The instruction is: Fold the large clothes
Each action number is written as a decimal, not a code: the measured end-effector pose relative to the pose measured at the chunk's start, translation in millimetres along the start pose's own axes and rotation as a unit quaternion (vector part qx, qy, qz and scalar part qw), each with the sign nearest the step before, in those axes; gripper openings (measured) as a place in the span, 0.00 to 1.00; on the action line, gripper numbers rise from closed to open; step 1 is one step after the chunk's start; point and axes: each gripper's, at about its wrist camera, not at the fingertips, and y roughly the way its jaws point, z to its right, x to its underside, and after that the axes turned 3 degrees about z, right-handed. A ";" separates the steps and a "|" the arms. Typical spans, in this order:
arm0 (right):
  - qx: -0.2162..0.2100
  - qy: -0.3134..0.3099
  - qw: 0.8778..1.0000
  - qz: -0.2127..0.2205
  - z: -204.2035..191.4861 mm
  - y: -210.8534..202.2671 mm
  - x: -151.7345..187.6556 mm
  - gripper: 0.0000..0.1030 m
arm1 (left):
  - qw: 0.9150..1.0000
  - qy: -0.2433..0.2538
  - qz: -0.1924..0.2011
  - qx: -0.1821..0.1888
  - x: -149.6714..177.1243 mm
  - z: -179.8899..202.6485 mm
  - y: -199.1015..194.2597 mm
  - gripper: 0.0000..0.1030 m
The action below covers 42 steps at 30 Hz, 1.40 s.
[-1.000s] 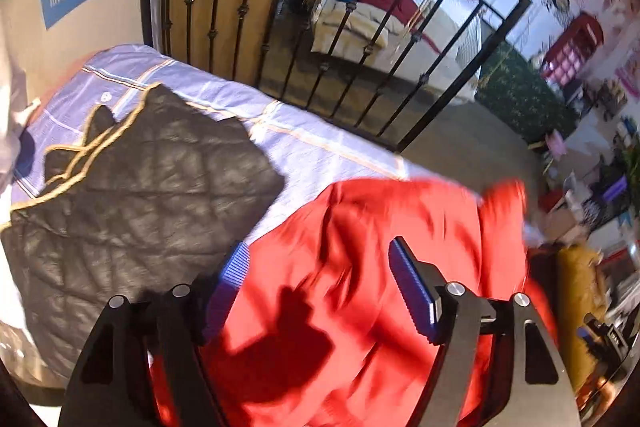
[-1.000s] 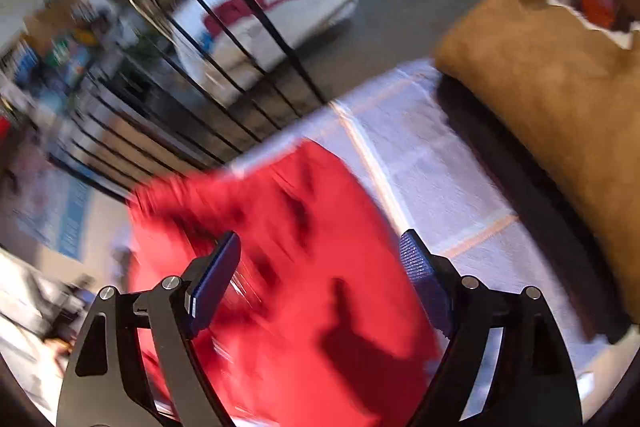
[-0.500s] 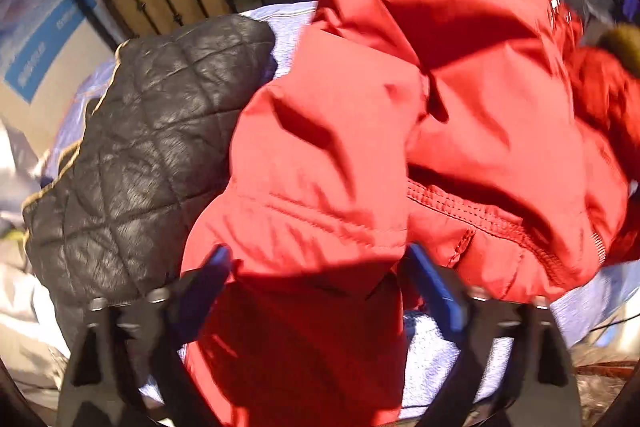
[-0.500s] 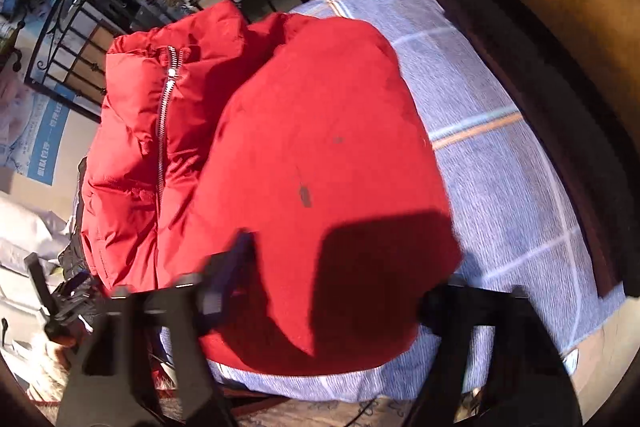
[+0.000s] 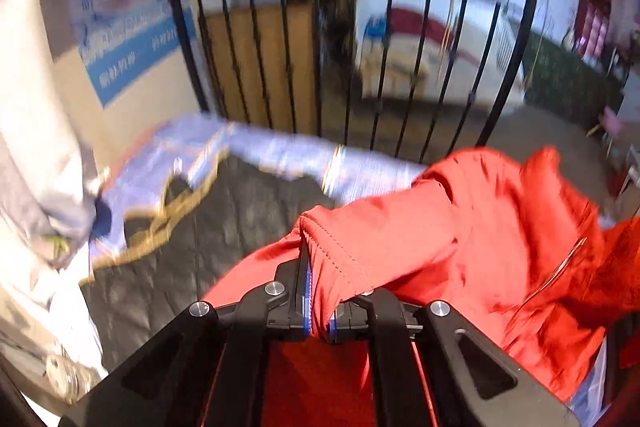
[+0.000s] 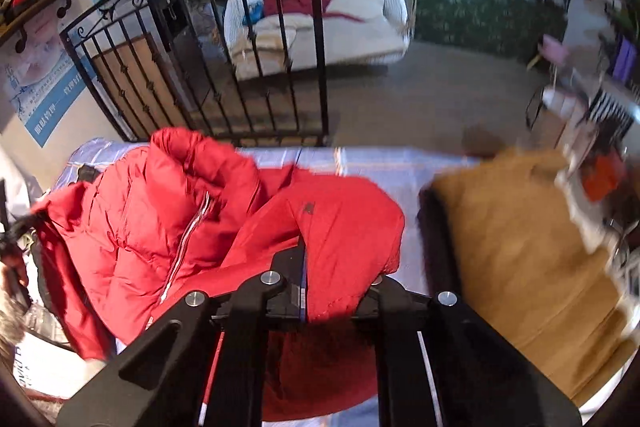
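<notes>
A red puffer jacket [image 6: 168, 227] with a silver zipper lies on the lilac bedsheet [image 6: 400, 163]. It also shows in the left wrist view [image 5: 480, 227]. My left gripper [image 5: 318, 307] is shut on a stitched hem fold of the red jacket and holds it lifted. My right gripper [image 6: 320, 291] is shut on another edge of the red jacket, with cloth hanging below the jaws. The cloth hides the fingertips of both grippers.
A black quilted jacket [image 5: 192, 251] lies on the sheet left of the red one. A brown garment [image 6: 520, 247] lies to the right. A black iron railing [image 5: 360, 75] stands behind the bed. White cloth [image 5: 36, 155] is piled at the left.
Both grippers were open over the jacket. They have closed on its edges and lifted them. Both views have tilted up toward the railing.
</notes>
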 end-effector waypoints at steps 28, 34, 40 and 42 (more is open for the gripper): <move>-0.147 0.095 0.982 0.071 64.4 -83.4 -25.8 0.09 | 0.991 -0.105 0.079 -0.020 -48.1 -48.2 -61.4 0.05; -0.064 0.148 0.983 -0.083 101.8 34.2 20.1 0.26 | 0.991 -0.080 -0.100 -0.037 19.2 -32.7 60.9 0.42; 0.037 0.294 0.940 -0.170 146.7 56.6 113.1 0.40 | 0.993 0.017 -0.095 -0.061 67.5 6.6 48.7 0.79; 0.040 0.293 0.942 -0.158 139.5 40.4 116.4 0.43 | 0.994 0.058 -0.070 -0.059 70.3 22.6 27.7 0.83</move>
